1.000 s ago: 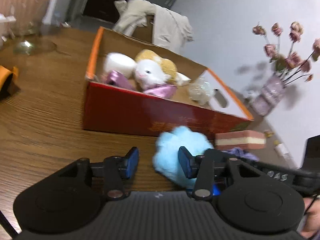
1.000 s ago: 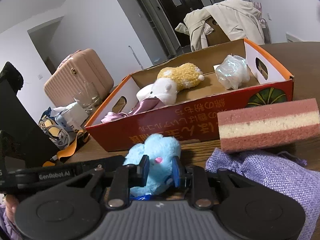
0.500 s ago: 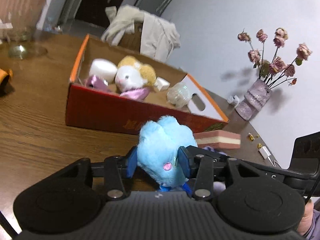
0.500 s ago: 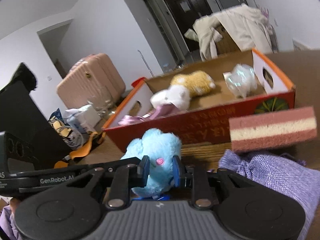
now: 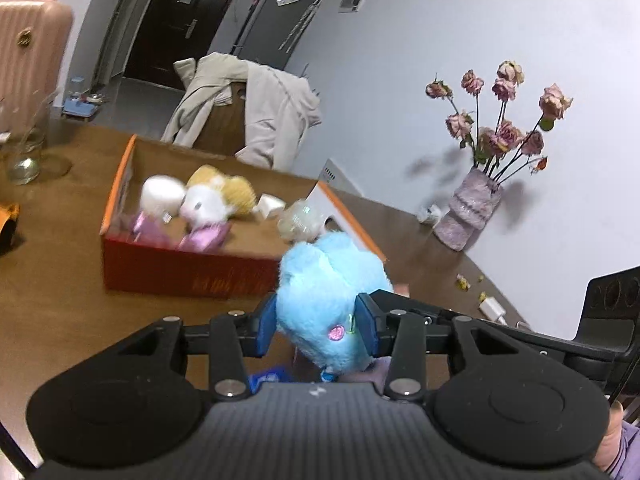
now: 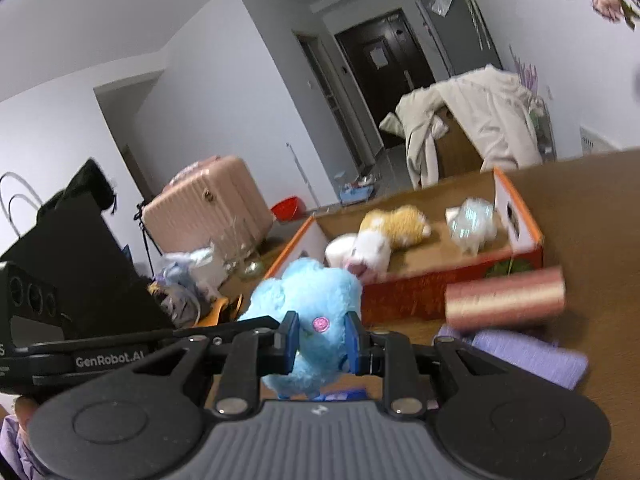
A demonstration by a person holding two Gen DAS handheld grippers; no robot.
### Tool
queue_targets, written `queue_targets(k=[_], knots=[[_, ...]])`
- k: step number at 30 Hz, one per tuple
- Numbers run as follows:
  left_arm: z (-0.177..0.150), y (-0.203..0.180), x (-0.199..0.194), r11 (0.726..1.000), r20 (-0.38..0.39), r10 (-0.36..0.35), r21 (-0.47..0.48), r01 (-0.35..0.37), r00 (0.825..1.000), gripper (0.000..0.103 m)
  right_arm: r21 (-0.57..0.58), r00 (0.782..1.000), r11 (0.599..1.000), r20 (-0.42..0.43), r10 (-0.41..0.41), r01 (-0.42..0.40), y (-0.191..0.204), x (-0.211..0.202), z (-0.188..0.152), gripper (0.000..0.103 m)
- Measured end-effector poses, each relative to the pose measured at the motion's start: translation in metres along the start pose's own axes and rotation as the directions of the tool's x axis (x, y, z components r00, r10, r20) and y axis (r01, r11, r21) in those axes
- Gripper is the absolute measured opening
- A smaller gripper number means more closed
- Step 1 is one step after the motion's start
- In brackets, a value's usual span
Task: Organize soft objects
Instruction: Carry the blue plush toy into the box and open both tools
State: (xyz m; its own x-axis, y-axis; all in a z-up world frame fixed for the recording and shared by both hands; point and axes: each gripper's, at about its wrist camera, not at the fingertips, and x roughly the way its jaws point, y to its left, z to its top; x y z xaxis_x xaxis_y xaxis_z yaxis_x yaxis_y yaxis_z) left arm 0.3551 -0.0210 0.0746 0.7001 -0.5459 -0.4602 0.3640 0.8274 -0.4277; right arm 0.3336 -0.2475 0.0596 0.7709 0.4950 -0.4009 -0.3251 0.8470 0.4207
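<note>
Fingers (image 5: 267, 330) of both grippers pinching into blue plush toy (image 5: 328, 280), soft, light, squashing under pressure; probably gripping best mid-body while heading boxward (image 5: 180, 276).

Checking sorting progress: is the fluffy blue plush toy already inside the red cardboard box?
No, the fluffy blue plush toy is clamped in both grippers, outside the red cardboard box.
</note>
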Motion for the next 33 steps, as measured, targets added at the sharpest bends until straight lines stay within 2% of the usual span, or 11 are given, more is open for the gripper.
queue_targets(k=[4,9,15,18,20,22,24,27,30,33], knots=[[0.042,0.004,0.039,1.000,-0.032,-0.006,-0.018,0.005,0.999,0.042,0.013,1.000,1.000,0.004,-0.008,0.008,-0.020,0.023,0.037,0.024],[0.081,0.022,0.112,0.998,-0.107,0.032,-0.050,-0.038,0.994,0.042,0.072,0.997,0.996,-0.055,-0.056,0.059,-0.059,0.082,0.078,0.024],[0.092,0.048,0.189,0.993,-0.207,0.082,-0.070,-0.098,0.975,0.043,0.116,0.980,0.983,-0.158,-0.122,0.141,-0.105,0.156,0.095,0.025],[0.086,0.059,0.206,0.988,-0.221,0.142,-0.033,-0.153,0.965,0.043,0.106,0.966,0.974,-0.188,-0.176,0.198,-0.116,0.180,0.091,0.026],[0.083,0.059,0.205,0.988,-0.214,0.149,-0.003,-0.153,0.966,0.046,0.078,0.959,0.973,-0.204,-0.198,0.218,-0.117,0.188,0.086,0.027],[0.081,0.057,0.197,0.988,-0.190,0.152,0.029,-0.149,0.970,0.046,0.065,0.964,0.978,-0.191,-0.184,0.199,-0.113,0.186,0.083,0.028],[0.082,0.054,0.185,0.988,-0.169,0.152,0.056,-0.145,0.974,0.048,0.029,0.968,0.980,-0.166,-0.190,0.198,-0.107,0.180,0.084,0.037],[0.086,0.049,0.161,0.982,-0.125,0.178,0.083,-0.169,0.976,0.055,-0.002,0.972,0.981,-0.140,-0.190,0.192,-0.097,0.164,0.088,0.040],[0.087,0.043,0.129,0.968,-0.077,0.228,0.126,-0.217,0.971,0.056,-0.042,0.976,0.982,-0.105,-0.189,0.186,-0.084,0.137,0.095,0.044],[0.082,0.033,0.093,0.942,-0.017,0.295,0.175,-0.288,0.955,0.061,-0.066,0.981,0.982,-0.057,-0.183,0.179,-0.072,0.103,0.103,0.047]])
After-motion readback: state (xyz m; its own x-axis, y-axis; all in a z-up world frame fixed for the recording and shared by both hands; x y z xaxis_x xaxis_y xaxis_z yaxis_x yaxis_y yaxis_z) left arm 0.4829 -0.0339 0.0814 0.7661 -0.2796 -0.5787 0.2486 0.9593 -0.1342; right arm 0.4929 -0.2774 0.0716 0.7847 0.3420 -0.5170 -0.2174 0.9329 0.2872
